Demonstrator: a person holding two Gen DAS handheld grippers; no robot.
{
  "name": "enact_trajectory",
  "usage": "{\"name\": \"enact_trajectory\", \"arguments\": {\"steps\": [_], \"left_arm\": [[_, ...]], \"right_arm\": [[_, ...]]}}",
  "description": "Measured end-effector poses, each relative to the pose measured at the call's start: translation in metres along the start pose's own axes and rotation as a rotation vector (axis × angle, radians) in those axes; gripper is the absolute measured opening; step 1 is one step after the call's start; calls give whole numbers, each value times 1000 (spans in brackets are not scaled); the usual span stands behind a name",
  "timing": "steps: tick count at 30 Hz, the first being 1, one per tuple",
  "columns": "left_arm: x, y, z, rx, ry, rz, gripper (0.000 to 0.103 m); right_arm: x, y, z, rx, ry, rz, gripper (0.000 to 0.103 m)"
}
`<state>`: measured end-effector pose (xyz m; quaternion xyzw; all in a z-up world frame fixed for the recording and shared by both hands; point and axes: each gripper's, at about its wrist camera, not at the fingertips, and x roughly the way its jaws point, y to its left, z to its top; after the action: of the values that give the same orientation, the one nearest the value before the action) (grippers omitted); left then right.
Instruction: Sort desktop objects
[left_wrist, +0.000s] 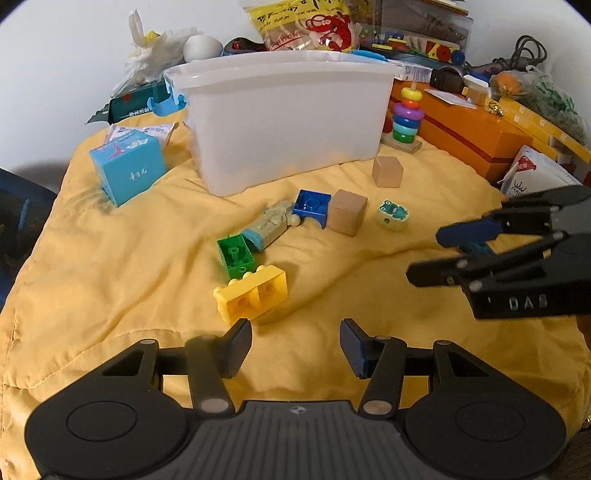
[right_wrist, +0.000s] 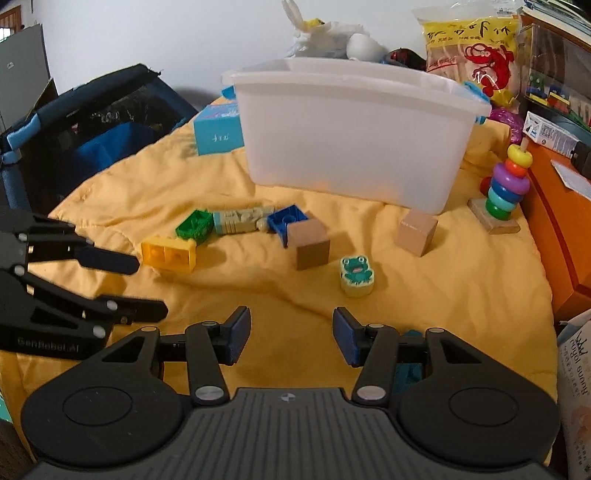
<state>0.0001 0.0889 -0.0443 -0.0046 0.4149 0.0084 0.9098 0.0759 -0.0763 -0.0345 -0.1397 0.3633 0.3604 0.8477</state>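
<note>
Reading "DAB" on right tongs; "GenRobot.AI" on left tongs.

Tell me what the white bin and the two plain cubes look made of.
White bin: translucent matte plastic, apparently; light glows through its walls. Both cubes: probably unpainted wood, tan with a dull finish; the grain is too faint to confirm.

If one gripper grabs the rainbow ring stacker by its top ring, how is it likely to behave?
The ring stacker looks like loose rings on a thin peg over a flat wooden base, so a pull on the top ring would probably lift that ring alone. Its tall, narrow stack suggests that a side push may tip it. The glossy rounded rings may be slippery between flat pads.
</note>
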Motion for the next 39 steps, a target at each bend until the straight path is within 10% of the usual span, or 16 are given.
{"name": "enact_trajectory", "arguments": {"steps": [13,21,24,35,39], "left_arm": [[10,21,24,36,-58,93,57],[14,55,23,-125,-14,27,57],[29,56,20,-172,33,-58,35],[7,-41,0,361,-223,113,34],[3,-53,-11,463,-177,18,36]], "right_arm": [[8,0,-13,16,50,43,43],[5,-5,-13,39,46,37,43],[7,-5,-12,38,48,44,43],[5,-7,-11,18,45,25,43],[1,-10,-14,31,41,23,43]]}}
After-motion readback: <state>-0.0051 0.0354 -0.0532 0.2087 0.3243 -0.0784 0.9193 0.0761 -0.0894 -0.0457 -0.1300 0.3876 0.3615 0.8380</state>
